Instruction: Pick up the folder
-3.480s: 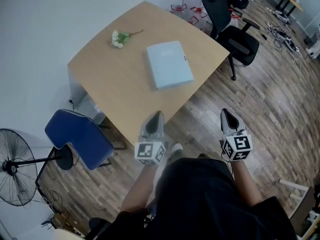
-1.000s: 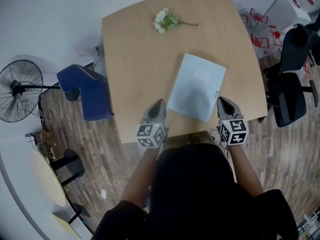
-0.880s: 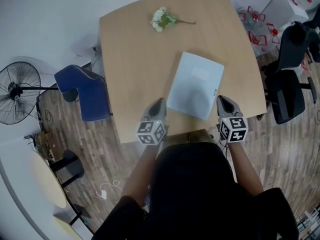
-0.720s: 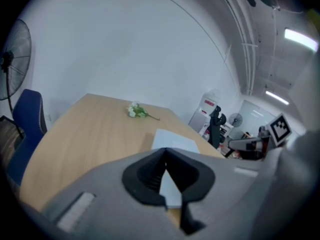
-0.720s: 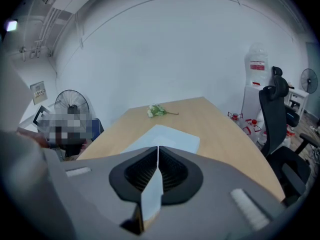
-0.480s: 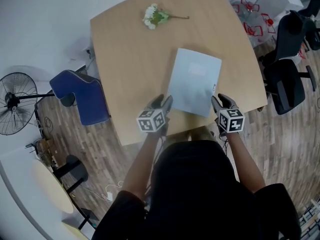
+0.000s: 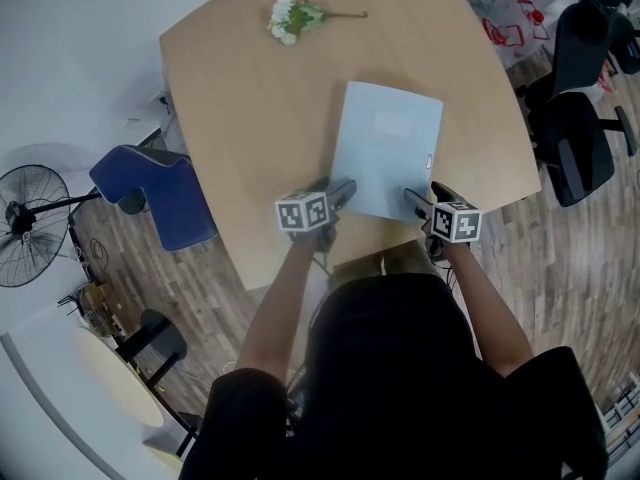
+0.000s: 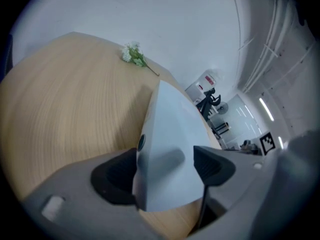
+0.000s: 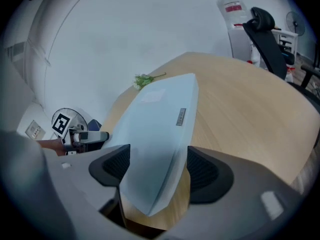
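A pale blue folder (image 7: 386,148) lies flat on the round wooden table (image 7: 230,118), its short near edge towards me. My left gripper (image 7: 340,192) is at the folder's near left corner, my right gripper (image 7: 414,200) at its near right corner. In the left gripper view the folder (image 8: 170,129) runs in between the jaws of the left gripper (image 8: 165,170), which are opening, with a gap at the right pad. In the right gripper view the folder (image 9: 160,124) lies between the opening jaws of the right gripper (image 9: 155,170), and the pads stand off it.
A small bunch of white flowers (image 7: 290,13) lies at the table's far side. A blue chair (image 7: 150,193) stands left of the table, a black office chair (image 7: 580,128) to the right, and a fan (image 7: 30,233) on the wooden floor at far left.
Both grippers have come down from above the table's near edge to the folder's near corners. Their jaws, shut before, now stand apart with the folder between them.
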`<action>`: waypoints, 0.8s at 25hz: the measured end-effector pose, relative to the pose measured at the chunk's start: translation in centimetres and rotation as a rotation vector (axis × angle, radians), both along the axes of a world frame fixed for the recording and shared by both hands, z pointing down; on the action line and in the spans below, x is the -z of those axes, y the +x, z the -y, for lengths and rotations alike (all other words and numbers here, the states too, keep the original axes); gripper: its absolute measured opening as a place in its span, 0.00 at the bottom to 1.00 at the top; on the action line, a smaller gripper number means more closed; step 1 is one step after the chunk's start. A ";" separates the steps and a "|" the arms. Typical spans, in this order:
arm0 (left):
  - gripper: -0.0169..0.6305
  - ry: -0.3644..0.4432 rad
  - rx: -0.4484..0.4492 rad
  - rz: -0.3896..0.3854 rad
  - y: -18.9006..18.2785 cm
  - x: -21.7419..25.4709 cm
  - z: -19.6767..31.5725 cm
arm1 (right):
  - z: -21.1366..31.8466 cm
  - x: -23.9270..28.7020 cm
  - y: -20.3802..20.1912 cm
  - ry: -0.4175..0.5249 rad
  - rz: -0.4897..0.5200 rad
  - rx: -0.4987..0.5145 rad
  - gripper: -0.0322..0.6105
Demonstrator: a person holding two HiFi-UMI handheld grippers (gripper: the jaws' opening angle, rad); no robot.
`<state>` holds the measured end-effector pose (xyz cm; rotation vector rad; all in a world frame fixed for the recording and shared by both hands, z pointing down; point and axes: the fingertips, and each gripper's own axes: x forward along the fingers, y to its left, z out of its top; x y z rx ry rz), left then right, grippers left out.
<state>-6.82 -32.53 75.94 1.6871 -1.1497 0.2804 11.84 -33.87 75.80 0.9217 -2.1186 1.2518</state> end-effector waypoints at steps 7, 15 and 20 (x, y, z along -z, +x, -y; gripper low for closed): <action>0.64 -0.046 -0.081 -0.030 0.5 -2.0 0.8 | -0.3 -2.3 -1.8 -0.055 0.015 0.011 0.72; 0.71 -0.094 -0.242 -0.018 1.6 -3.9 0.2 | 0.2 -4.2 -2.5 -0.113 0.037 0.004 0.76; 0.69 -0.099 -0.240 -0.025 1.9 -4.0 0.3 | 0.2 -4.5 -2.4 -0.135 0.050 -0.001 0.76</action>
